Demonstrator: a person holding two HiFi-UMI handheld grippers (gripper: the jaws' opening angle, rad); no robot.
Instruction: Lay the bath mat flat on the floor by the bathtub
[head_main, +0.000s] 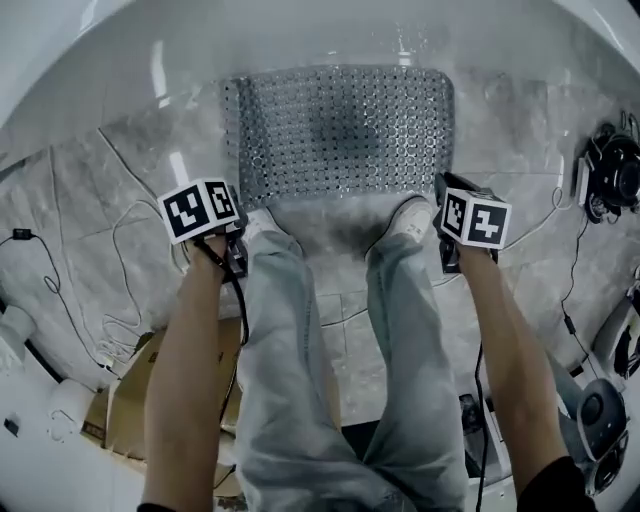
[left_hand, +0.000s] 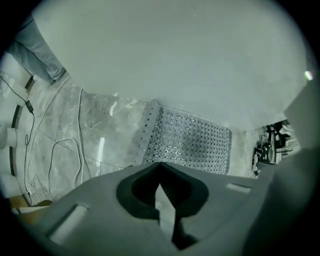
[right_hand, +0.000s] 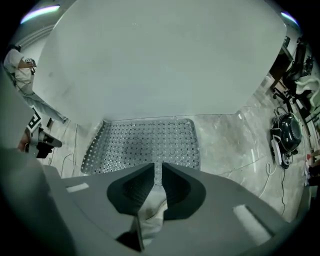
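Note:
The grey perforated bath mat (head_main: 340, 130) lies spread flat on the marble floor against the white bathtub wall (head_main: 300, 35). It also shows in the left gripper view as the mat (left_hand: 190, 142) and in the right gripper view as the mat (right_hand: 145, 142). My left gripper (head_main: 233, 258) hangs above the mat's near left corner, and its jaws (left_hand: 160, 167) meet with nothing between them. My right gripper (head_main: 449, 260) hangs above the near right corner, apart from the mat. Its jaws (right_hand: 157, 167) stand a narrow gap apart and hold nothing.
The person's jeans-clad legs stand between the grippers, with the shoes (head_main: 262, 222) at the mat's near edge. White cables (head_main: 120, 260) trail over the floor at left. A cardboard box (head_main: 125, 400) lies at lower left. Dark equipment (head_main: 610, 175) sits at right.

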